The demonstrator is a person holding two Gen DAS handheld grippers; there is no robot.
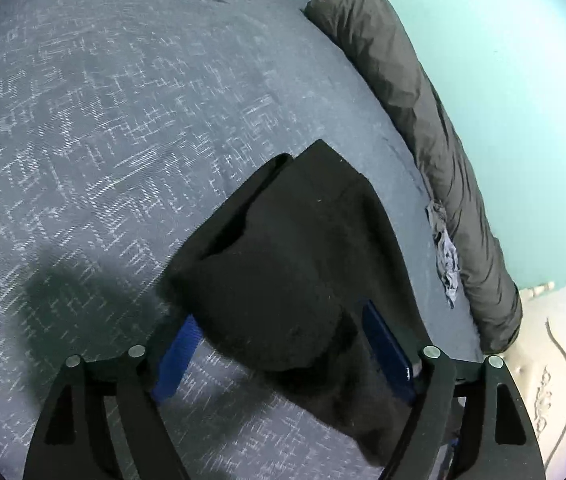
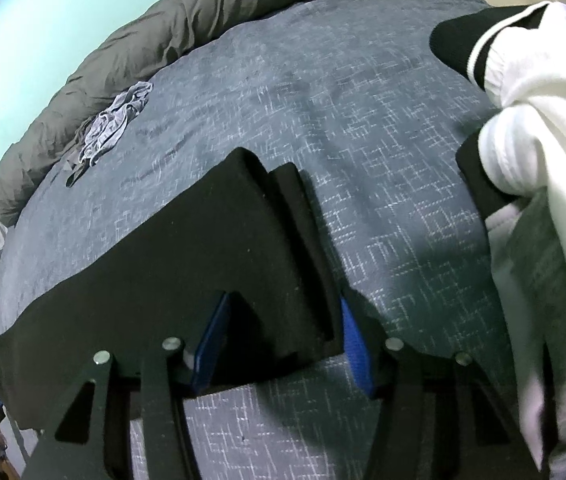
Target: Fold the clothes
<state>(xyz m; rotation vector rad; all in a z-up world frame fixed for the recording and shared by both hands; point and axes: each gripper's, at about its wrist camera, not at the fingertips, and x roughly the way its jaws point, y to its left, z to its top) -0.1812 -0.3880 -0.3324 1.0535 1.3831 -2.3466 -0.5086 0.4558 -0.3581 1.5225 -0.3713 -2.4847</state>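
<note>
A black garment (image 1: 303,220) lies folded on the blue-grey patterned bedsheet (image 1: 103,120). In the left wrist view one end of it bulges up between the blue pads (image 1: 179,360) of my left gripper (image 1: 283,344), which stands open around it without squeezing. In the right wrist view the black garment (image 2: 143,280) stretches away to the left, its stacked folded edges toward the right. My right gripper (image 2: 283,340) straddles that layered corner, and its blue pads (image 2: 357,344) touch the cloth on both sides, shut on it.
A grey duvet (image 1: 423,120) (image 2: 143,40) lies rolled along the teal wall. A small crumpled pale-blue garment (image 1: 447,256) (image 2: 115,120) rests beside it. A white jacket with black trim (image 2: 543,120) is heaped at the right. The bed's edge and floor (image 1: 563,360) show at lower right.
</note>
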